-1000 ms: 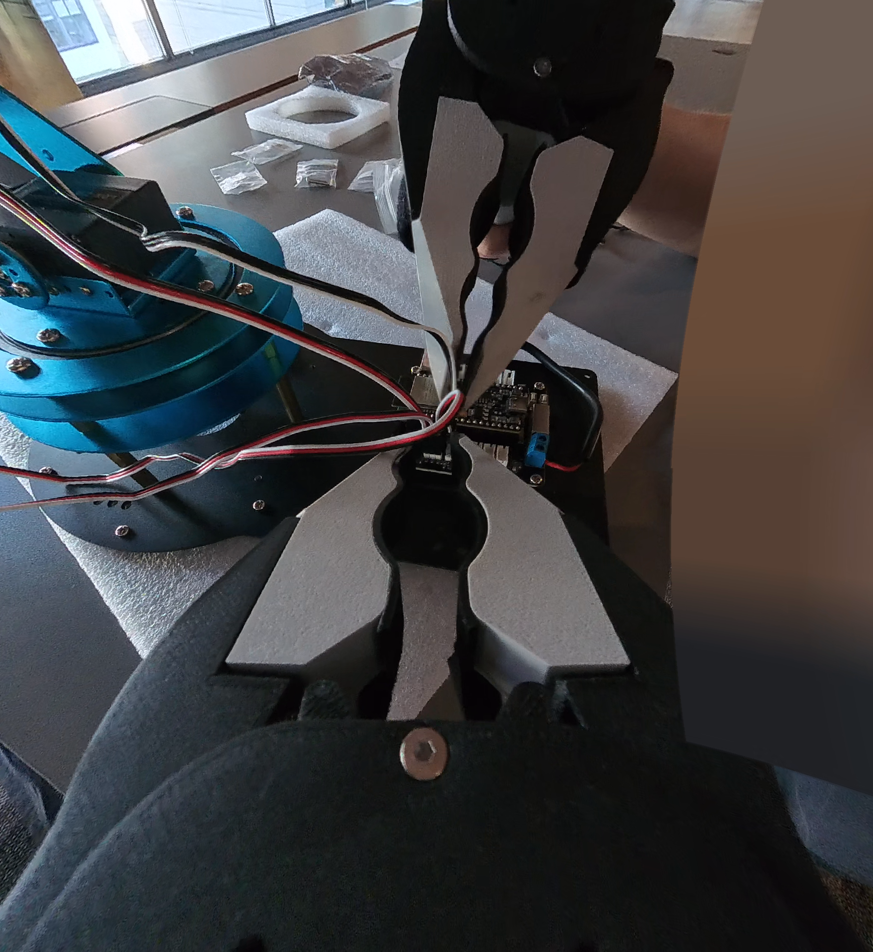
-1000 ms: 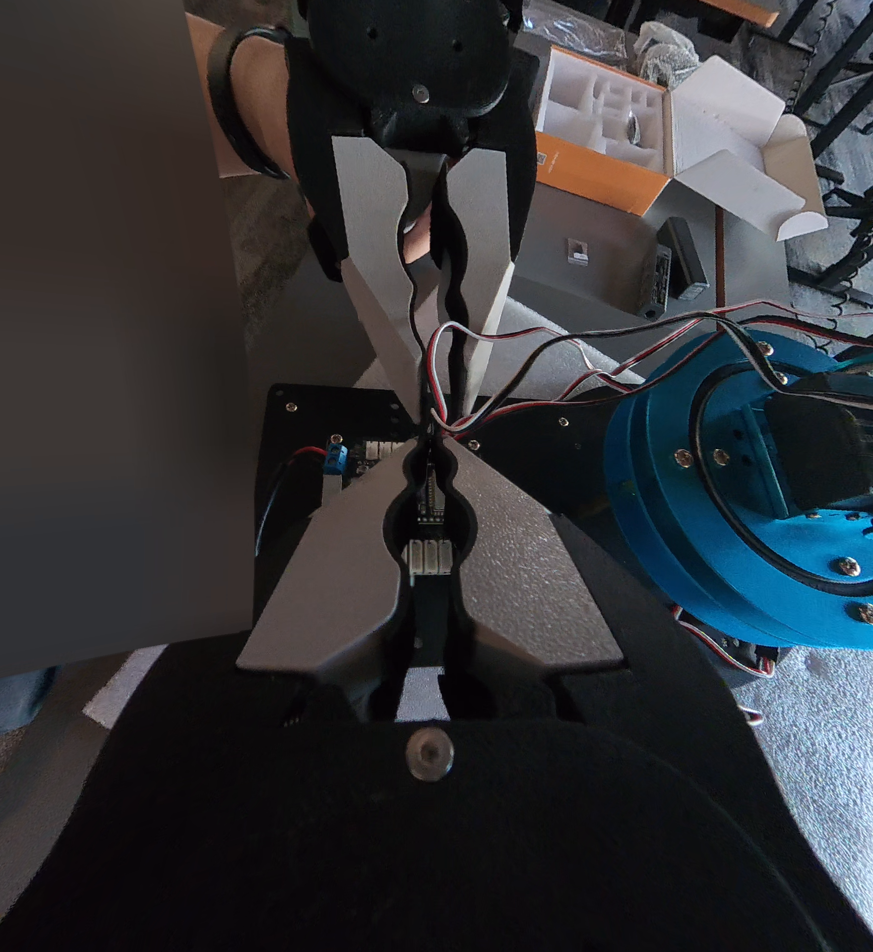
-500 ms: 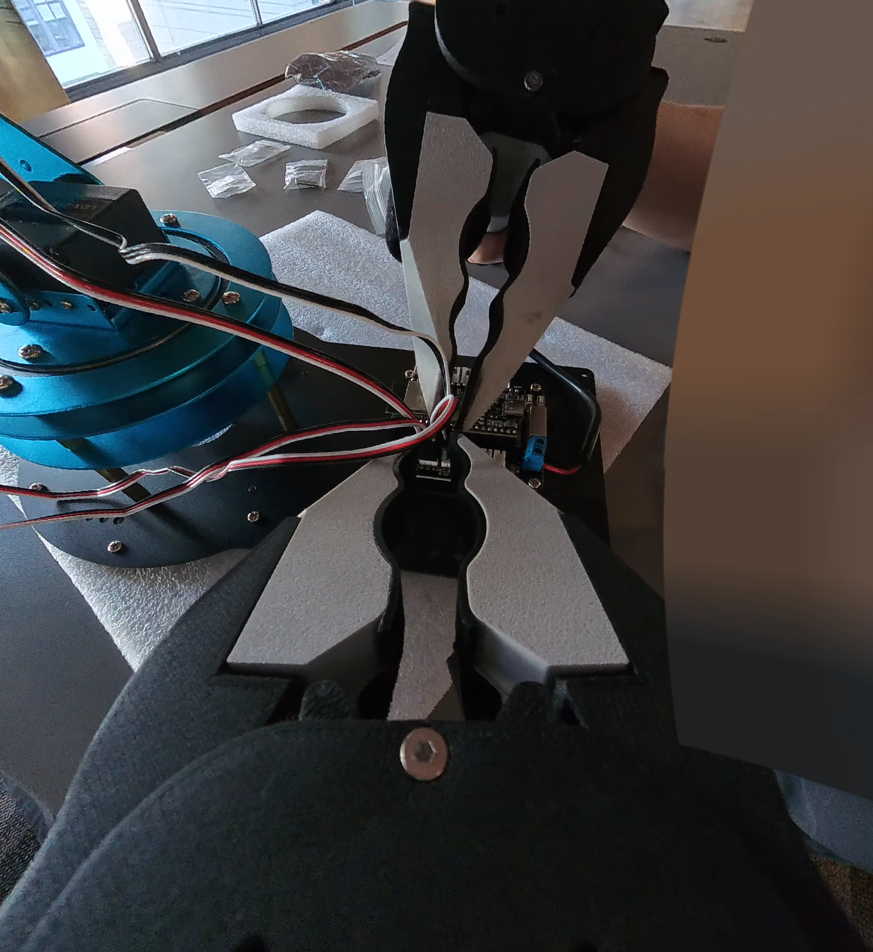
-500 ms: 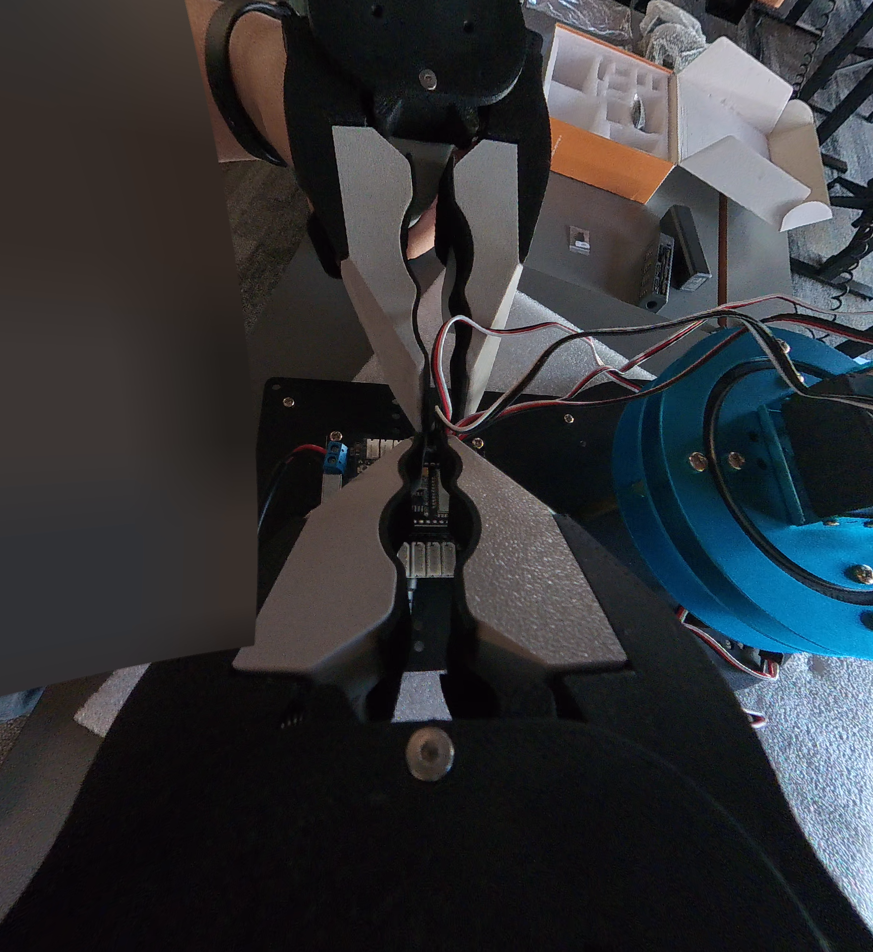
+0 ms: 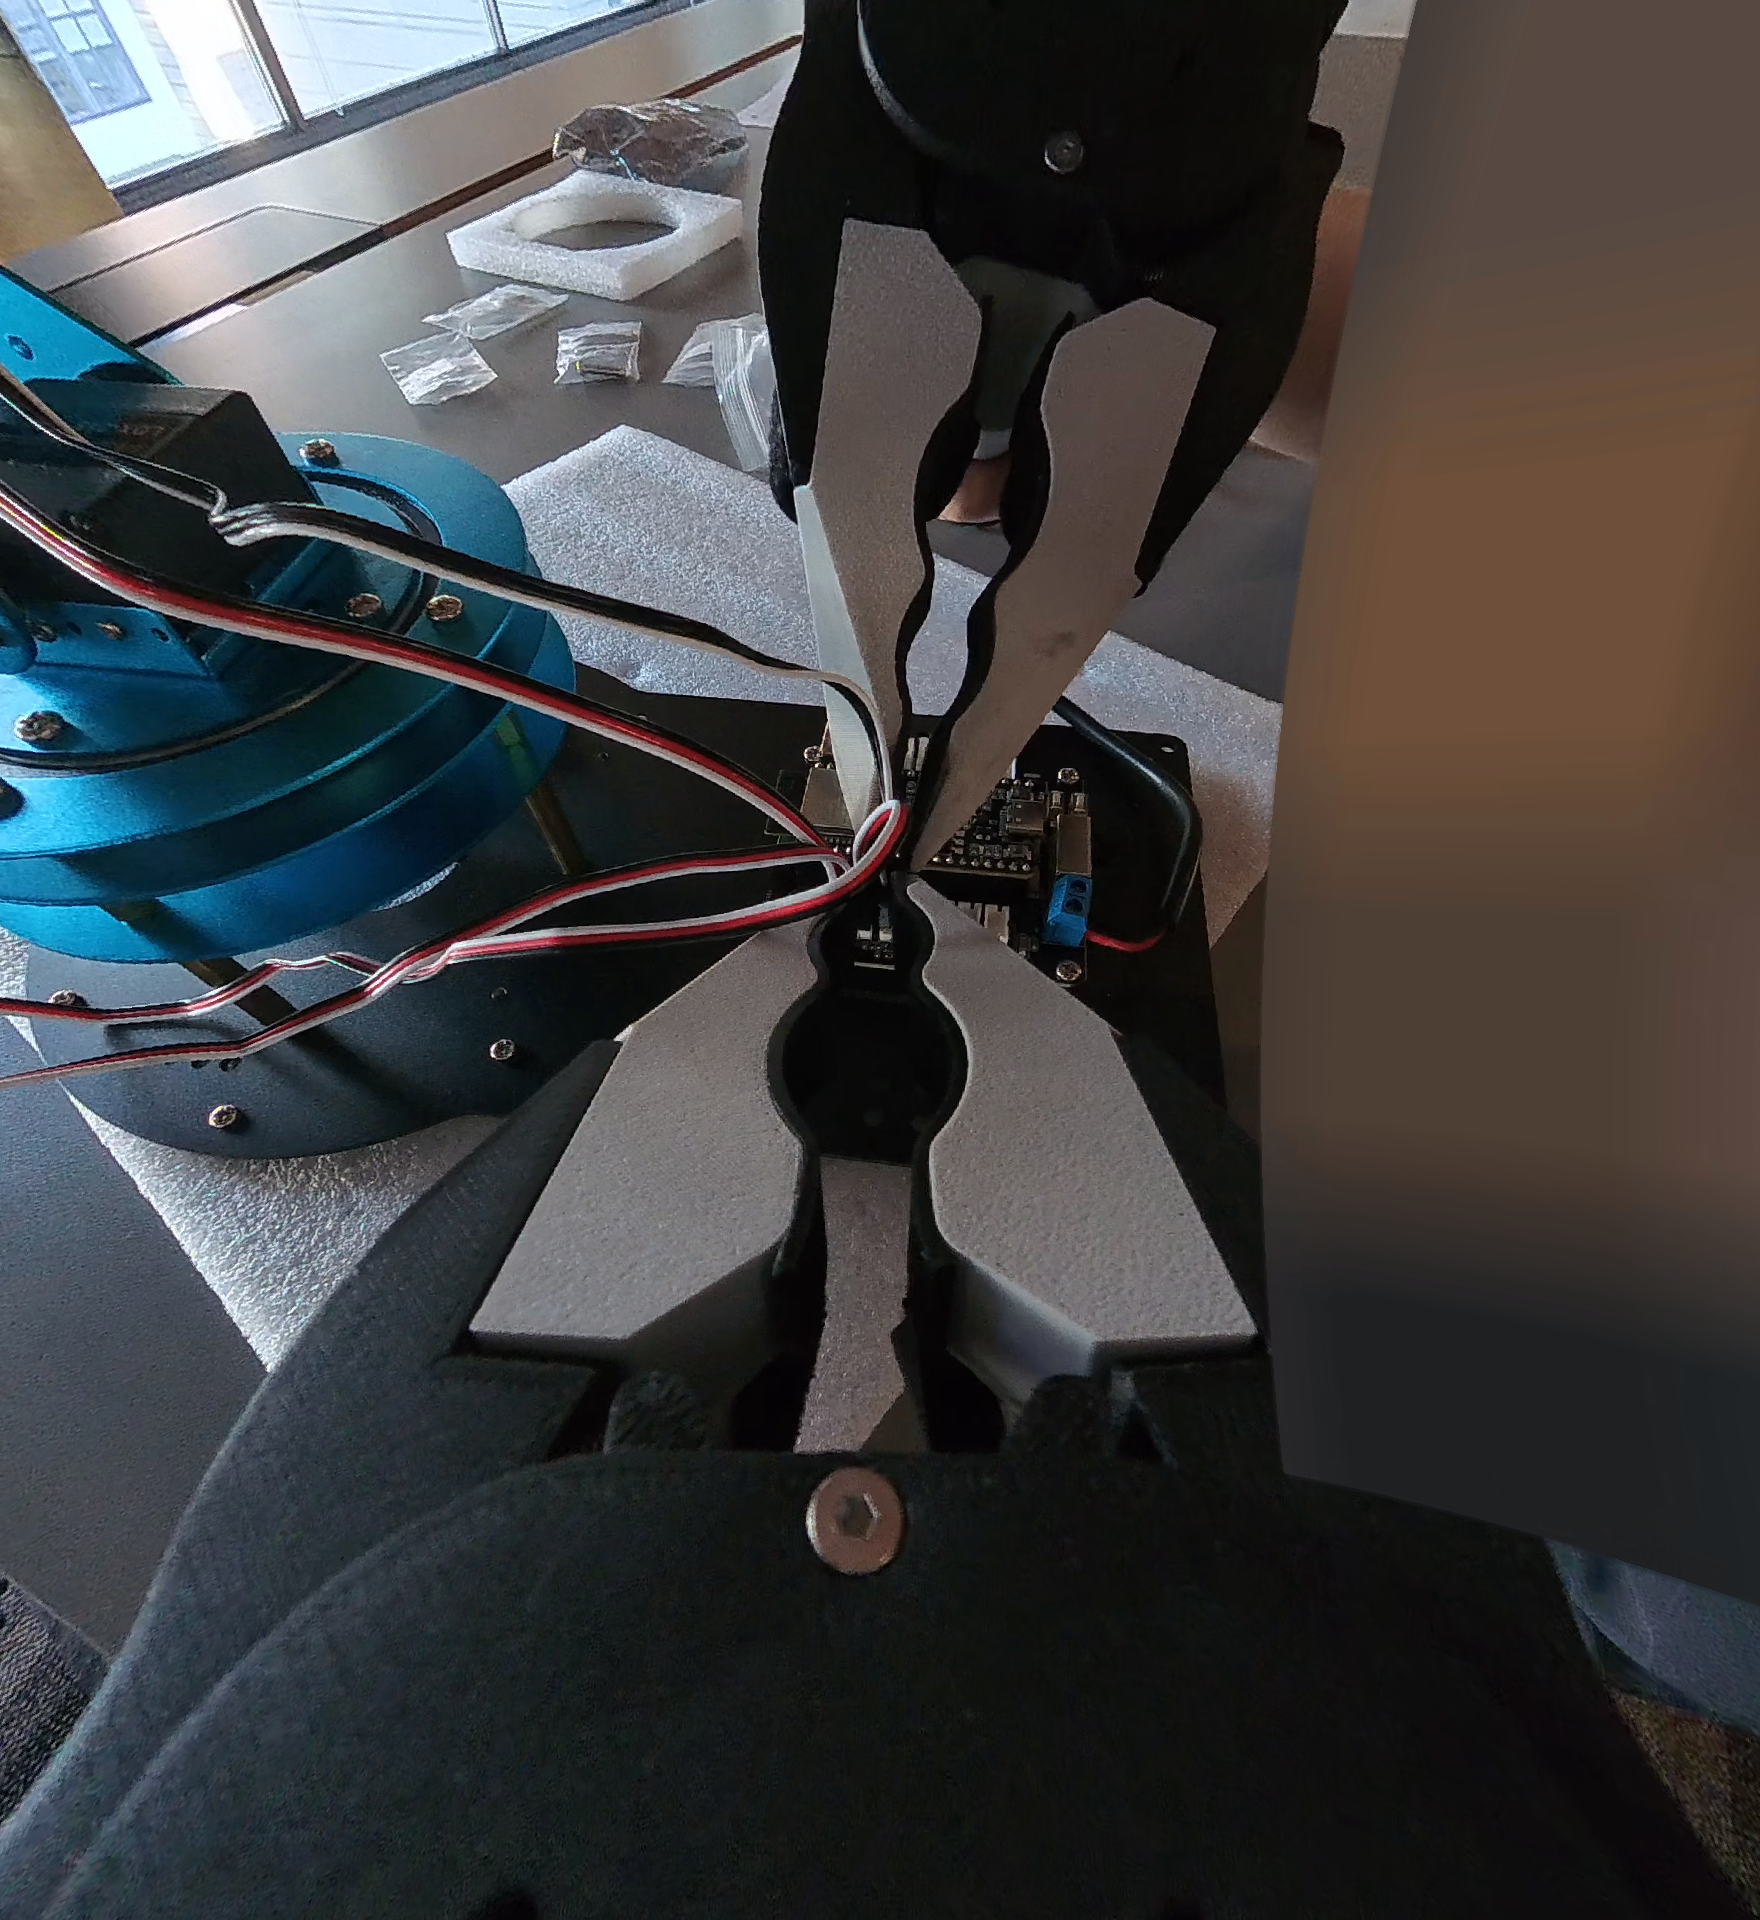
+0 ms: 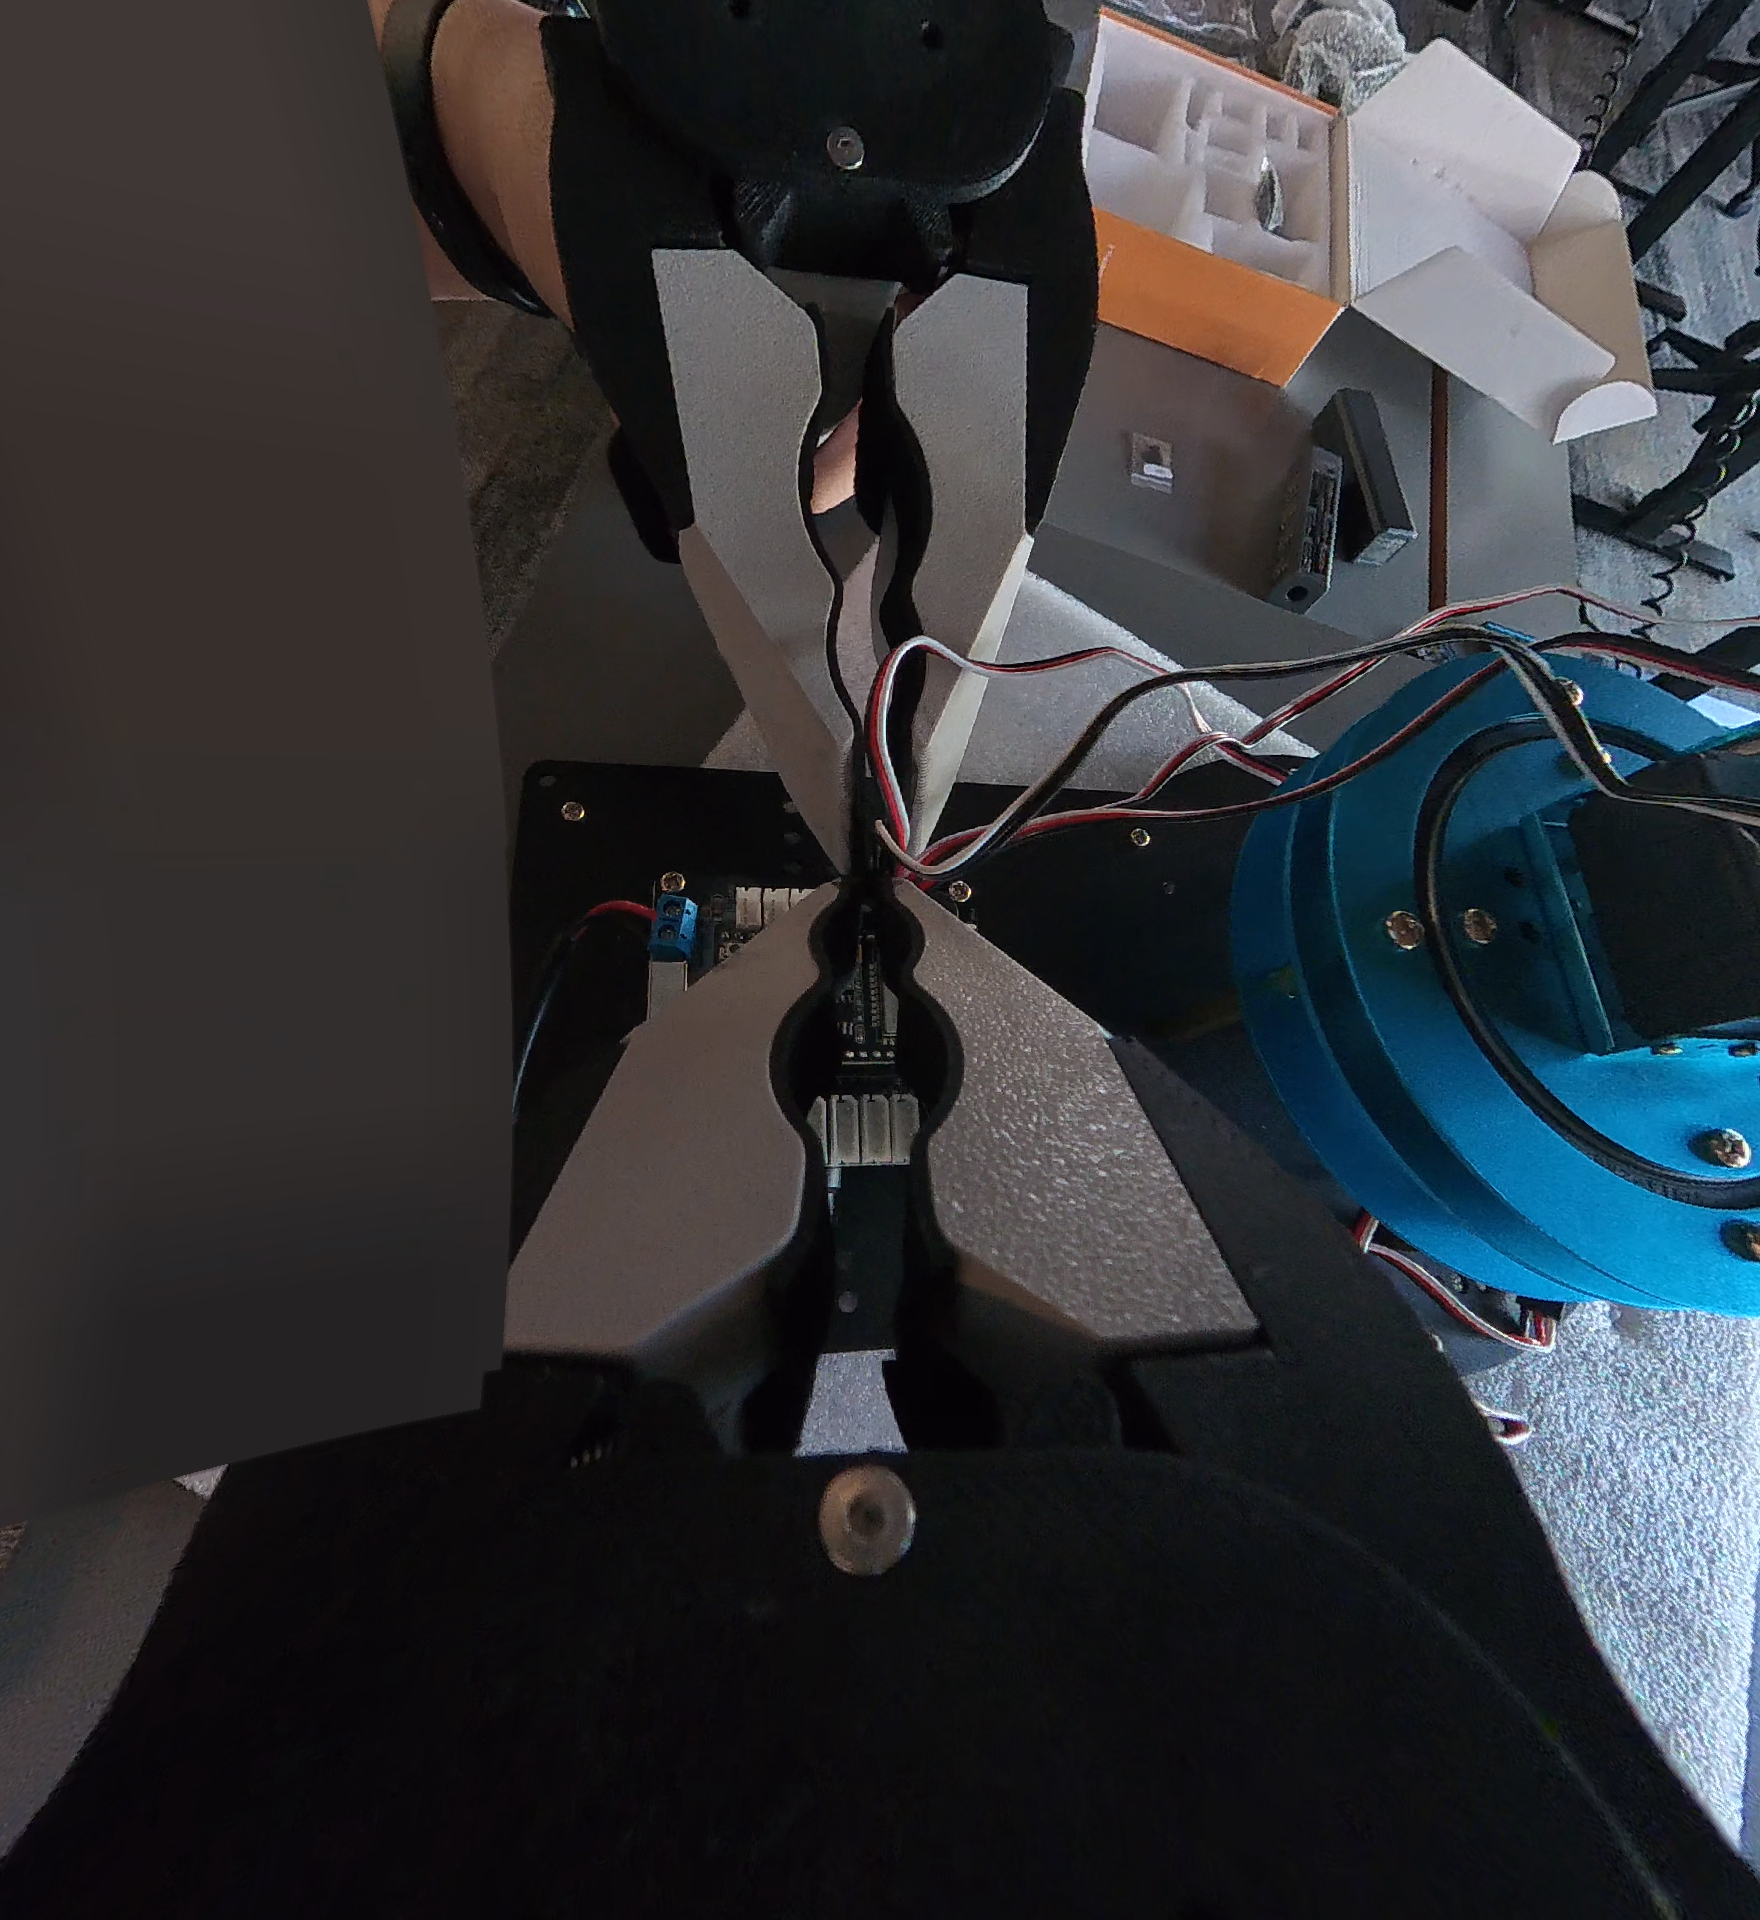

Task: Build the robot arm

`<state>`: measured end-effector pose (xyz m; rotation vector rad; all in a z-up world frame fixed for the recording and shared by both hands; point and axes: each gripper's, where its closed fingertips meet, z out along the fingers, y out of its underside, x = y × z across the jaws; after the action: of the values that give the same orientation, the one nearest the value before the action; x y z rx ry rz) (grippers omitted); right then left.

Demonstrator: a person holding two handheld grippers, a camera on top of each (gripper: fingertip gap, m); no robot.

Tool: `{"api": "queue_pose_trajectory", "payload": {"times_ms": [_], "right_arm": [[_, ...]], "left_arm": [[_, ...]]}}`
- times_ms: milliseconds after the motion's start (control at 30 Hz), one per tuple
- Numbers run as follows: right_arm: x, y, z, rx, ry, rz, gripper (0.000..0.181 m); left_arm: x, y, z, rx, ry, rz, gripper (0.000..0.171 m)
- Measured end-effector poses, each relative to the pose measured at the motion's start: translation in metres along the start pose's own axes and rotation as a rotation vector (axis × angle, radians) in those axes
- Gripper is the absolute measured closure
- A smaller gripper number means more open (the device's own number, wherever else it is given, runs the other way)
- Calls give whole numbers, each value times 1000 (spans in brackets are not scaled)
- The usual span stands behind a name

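Observation:
My left gripper (image 5: 891, 883) and right gripper (image 6: 865, 883) meet tip to tip above a small circuit board (image 5: 1011, 821) on a black base plate (image 6: 647, 831). Both are shut on the red, white and black servo cables (image 5: 595, 904) where they bunch at the board. The right gripper (image 5: 897, 836) comes down from the top of the left wrist view. The left gripper (image 6: 871, 847) comes down from the top of the right wrist view, with a cable loop (image 6: 891, 686) rising between its fingers. The cables run to a blue robot-arm turntable (image 5: 232, 748), also in the right wrist view (image 6: 1375, 1091).
The assembly stands on a white foam sheet (image 5: 668, 520) on a dark table. A foam ring (image 5: 595, 229) and small plastic bags (image 5: 440, 364) lie behind it. An open orange and white box (image 6: 1219, 281) and dark blocks (image 6: 1354, 488) lie at the far side. A blue terminal block (image 5: 1066, 904) sits on the board. Less than 4 cm separates the two grippers' tips.
Both grippers stay tip to tip on the cables. The views have drawn slightly closer, and the right gripper stands a little more upright over the board.

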<state>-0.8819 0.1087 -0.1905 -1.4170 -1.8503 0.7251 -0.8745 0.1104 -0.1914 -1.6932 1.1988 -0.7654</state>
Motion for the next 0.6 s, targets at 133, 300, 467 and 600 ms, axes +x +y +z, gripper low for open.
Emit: {"api": "queue_pose_trajectory", "payload": {"times_ms": [133,300,467,600], "right_arm": [[0,1,0,-28,6,-1,180],[0,2,0,-55,19,-25,180],[0,3,0,-67,26,-36,180],[0,3,0,-80,35,-51,180]], "left_arm": [[0,0,0,-2,-4,6,169],[0,1,1,-3,-2,4,170],[0,1,1,-5,-10,12,170],[0,1,1,-5,-14,16,170]]}}
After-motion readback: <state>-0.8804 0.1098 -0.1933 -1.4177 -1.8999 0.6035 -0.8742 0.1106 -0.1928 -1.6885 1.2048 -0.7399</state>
